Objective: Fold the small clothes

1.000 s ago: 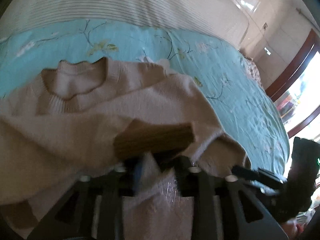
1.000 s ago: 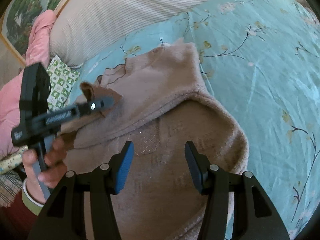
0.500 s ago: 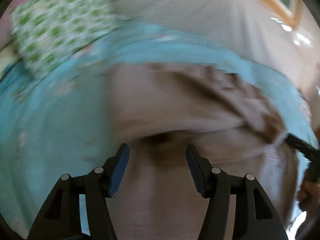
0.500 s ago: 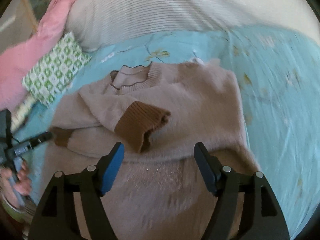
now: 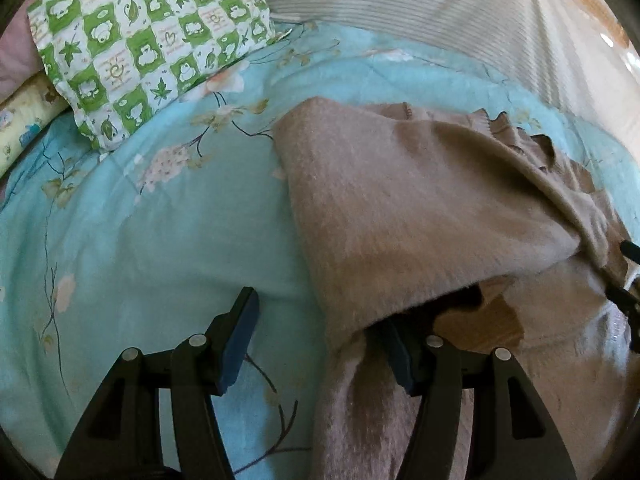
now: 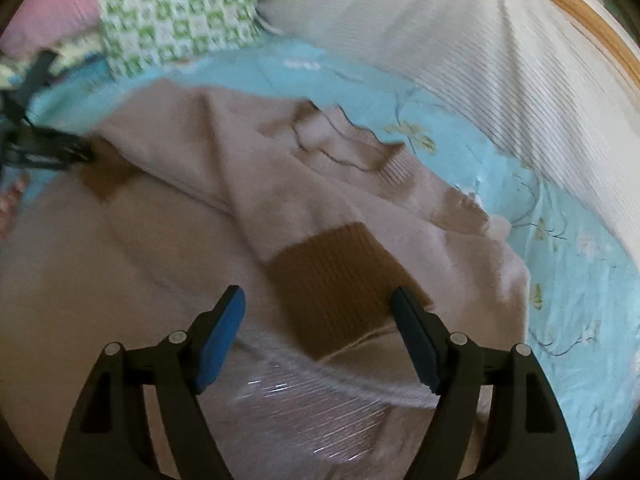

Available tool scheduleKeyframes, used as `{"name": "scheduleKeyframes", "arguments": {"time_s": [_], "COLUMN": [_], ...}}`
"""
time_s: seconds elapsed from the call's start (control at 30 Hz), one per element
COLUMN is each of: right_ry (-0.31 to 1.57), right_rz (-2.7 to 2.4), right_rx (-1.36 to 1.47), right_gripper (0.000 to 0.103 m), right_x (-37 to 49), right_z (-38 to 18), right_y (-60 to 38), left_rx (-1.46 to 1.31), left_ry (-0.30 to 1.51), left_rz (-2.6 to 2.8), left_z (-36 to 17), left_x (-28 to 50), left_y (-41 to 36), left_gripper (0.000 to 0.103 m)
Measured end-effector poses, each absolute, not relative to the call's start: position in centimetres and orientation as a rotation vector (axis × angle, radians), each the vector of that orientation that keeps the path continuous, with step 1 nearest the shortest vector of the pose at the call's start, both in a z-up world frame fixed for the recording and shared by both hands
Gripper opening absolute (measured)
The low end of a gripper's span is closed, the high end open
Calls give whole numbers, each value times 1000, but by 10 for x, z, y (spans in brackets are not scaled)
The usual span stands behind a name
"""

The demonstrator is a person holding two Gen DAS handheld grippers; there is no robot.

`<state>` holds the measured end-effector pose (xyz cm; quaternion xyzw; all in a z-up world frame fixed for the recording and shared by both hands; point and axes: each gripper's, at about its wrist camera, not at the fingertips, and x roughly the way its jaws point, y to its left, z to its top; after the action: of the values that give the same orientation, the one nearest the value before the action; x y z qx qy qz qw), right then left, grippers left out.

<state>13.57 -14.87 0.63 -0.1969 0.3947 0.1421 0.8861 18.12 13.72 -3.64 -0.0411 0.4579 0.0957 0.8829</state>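
Observation:
A small beige knit sweater (image 5: 420,208) with brown ribbed cuffs lies on a turquoise floral bedspread (image 5: 140,240). Both sleeves are folded across its body. My left gripper (image 5: 320,332) is open at the sweater's left edge, its right finger under the folded sleeve's overhang. My right gripper (image 6: 316,328) is open and empty, hovering over the sweater (image 6: 200,240), with a brown cuff (image 6: 344,276) between its fingers. The second cuff (image 6: 106,176) lies by the left gripper's tip (image 6: 60,150) at the far left. The collar (image 6: 360,152) points away.
A green-and-white patterned pillow (image 5: 140,36) and a pink cloth (image 6: 52,0) sit at the bed's head on the left. A white striped bolster (image 5: 440,12) runs along the back. Bare bedspread lies left of the sweater (image 6: 580,300) and to its right.
My left gripper let go of the sleeve cuff, opened and swung to the sweater's left edge. My right gripper moved in over the folded cuff. Both sleeves now lie across the body.

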Motion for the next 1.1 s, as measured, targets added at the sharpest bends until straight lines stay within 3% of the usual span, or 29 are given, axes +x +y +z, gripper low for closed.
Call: {"name": "scheduleKeyframes", "arguments": {"time_s": [0.03, 0.1, 0.13, 0.17, 0.37, 0.53, 0.77, 0.83, 0.87, 0.9, 0.93, 0.97, 1.1], "right_ry": [842, 878, 884, 892, 792, 808, 1005, 1013, 1030, 1029, 1015, 974, 911], "right_rz": [280, 266, 267, 275, 548, 502, 313, 278, 231, 204, 192, 199, 231], "right_rx": [-418, -387, -348, -298, 495, 570, 647, 653, 654, 660, 672, 702, 681], "right_gripper": [57, 24, 14, 11, 10, 10, 11, 14, 24, 42, 49, 53, 53], "right_x": [142, 151, 153, 154, 152, 160, 187, 190, 192, 191, 190, 183, 165], "right_z": [2, 0, 4, 10, 91, 103, 24, 10, 2, -1, -3, -3, 3], "right_y": [-151, -159, -165, -172, -268, -301, -320, -321, -324, -328, -331, -335, -330], "left_rx": [-87, -100, -111, -116, -151, -149, -148, -141, -139, -138, -140, -142, -150], "left_ry": [950, 946, 944, 942, 937, 918, 940, 940, 940, 941, 942, 943, 941], "left_rz": [202, 210, 215, 220, 229, 223, 224, 231, 231, 232, 231, 231, 239], "left_z": [-37, -38, -37, -37, -32, -28, -34, -34, -34, -34, -34, -34, -36], "left_x": [181, 183, 183, 183, 182, 179, 176, 176, 176, 176, 178, 178, 177], "left_y": [138, 139, 140, 141, 149, 144, 141, 140, 140, 139, 141, 141, 141], "left_gripper": [61, 61, 61, 61, 61, 61, 62, 62, 62, 62, 62, 62, 64]}}
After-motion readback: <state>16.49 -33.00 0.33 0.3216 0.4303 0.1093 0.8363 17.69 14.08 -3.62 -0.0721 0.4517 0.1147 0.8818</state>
